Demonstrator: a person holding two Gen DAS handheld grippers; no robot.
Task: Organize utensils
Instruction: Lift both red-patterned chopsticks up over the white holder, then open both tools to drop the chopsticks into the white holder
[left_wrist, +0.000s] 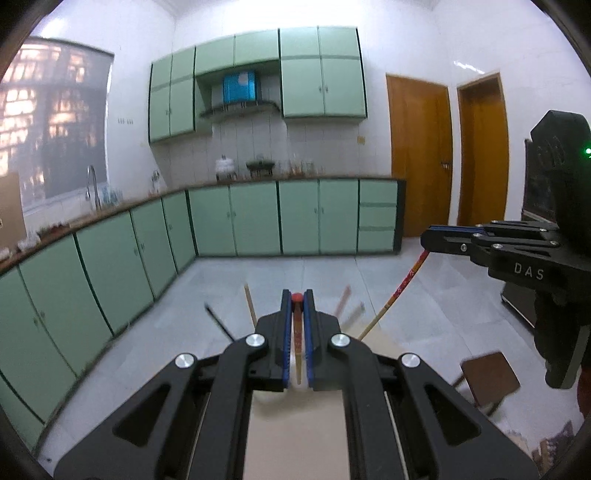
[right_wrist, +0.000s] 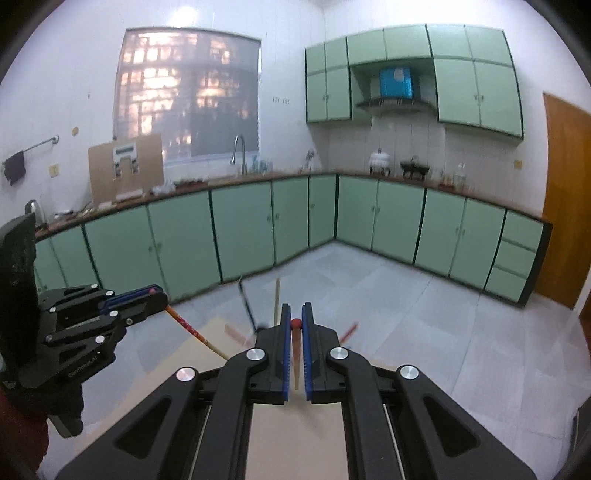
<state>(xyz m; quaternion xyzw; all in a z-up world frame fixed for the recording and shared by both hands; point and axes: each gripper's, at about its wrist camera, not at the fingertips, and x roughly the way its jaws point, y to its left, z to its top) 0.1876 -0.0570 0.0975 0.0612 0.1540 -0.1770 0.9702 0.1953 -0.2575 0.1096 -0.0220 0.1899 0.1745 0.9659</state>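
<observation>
In the left wrist view my left gripper (left_wrist: 297, 295) is shut on a thin chopstick with a red tip (left_wrist: 296, 332), which runs lengthwise between the blue pads. My right gripper (left_wrist: 425, 240) enters from the right, shut on another red-patterned chopstick (left_wrist: 391, 295) that slants down to the left. In the right wrist view my right gripper (right_wrist: 295, 309) grips its red-tipped chopstick (right_wrist: 296, 343), and the left gripper (right_wrist: 164, 295) at the left holds its chopstick (right_wrist: 192, 328). Several blurred sticks (left_wrist: 250, 302) poke up behind the fingers; what holds them is hidden.
A beige tabletop (left_wrist: 295, 435) lies under both grippers. Beyond it are a grey tiled floor (right_wrist: 406, 314), green base cabinets (left_wrist: 255, 218) under a counter, two wooden doors (left_wrist: 421, 158) and a brown stool (left_wrist: 487, 380) at the right.
</observation>
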